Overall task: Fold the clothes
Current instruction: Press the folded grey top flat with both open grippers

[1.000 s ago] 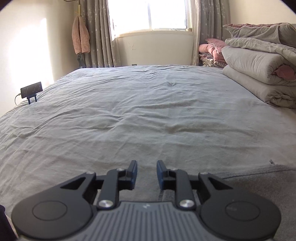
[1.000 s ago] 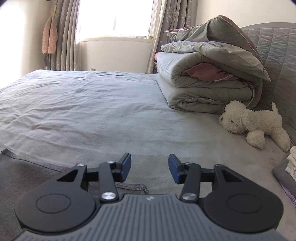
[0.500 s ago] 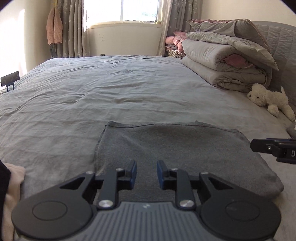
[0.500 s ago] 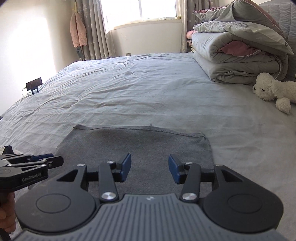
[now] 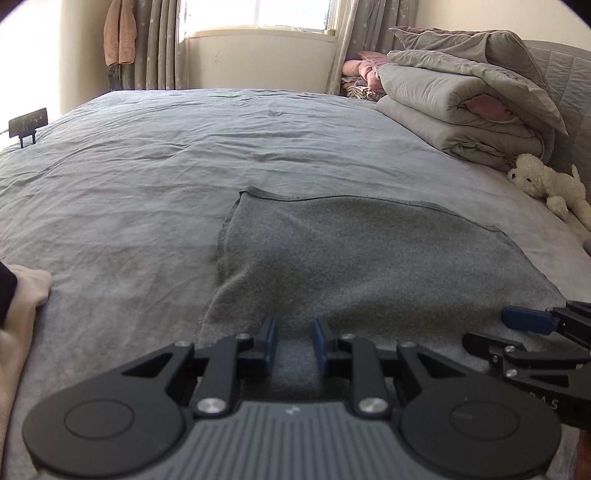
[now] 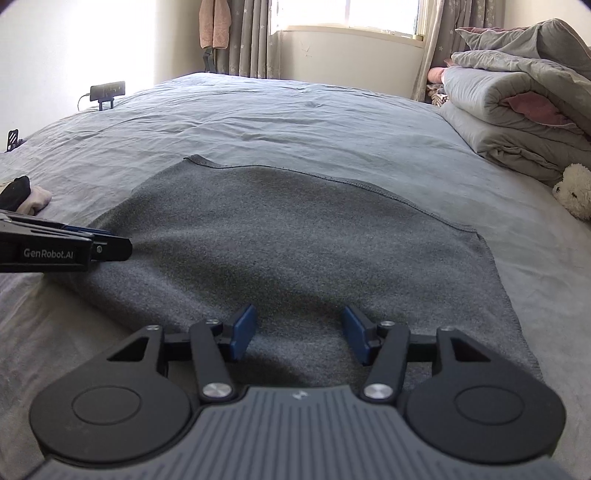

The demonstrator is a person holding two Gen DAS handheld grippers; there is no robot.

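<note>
A dark grey garment (image 5: 369, 266) lies spread flat on a bed (image 5: 155, 173) covered with a wrinkled light grey sheet, its stitched far hem running across the middle of the bed and its near part reaching under both grippers. The left gripper (image 5: 294, 345) hangs low over the garment's near left part, its blue-padded fingers (image 5: 269, 343) parted by a narrow gap with only grey fabric showing between them; they grasp nothing. The right gripper (image 6: 298, 333) sits over the near right part of the same cloth, fingers spread wider and likewise released. Each tool shows in the other's camera: the right one at the near right edge of the left view, the left one entering from the left of the right view, low over the garment's left margin; whether it touches the fabric there is hard to judge.

At the far right of the bed, a stack of folded grey quilts (image 5: 465, 110) with a pink lining rests against a padded headboard (image 5: 565, 85), and a white plush dog (image 5: 546, 184) lies just beside it on the sheet. A pale cloth (image 5: 18, 314) sits at the near left edge of the bed. On the far left edge stands a small black device on a stand (image 6: 107, 92). Beyond the bed are a sunlit window (image 5: 258, 14), patterned curtains (image 5: 159, 44) and a pinkish coat (image 5: 118, 33) hanging beside them.
</note>
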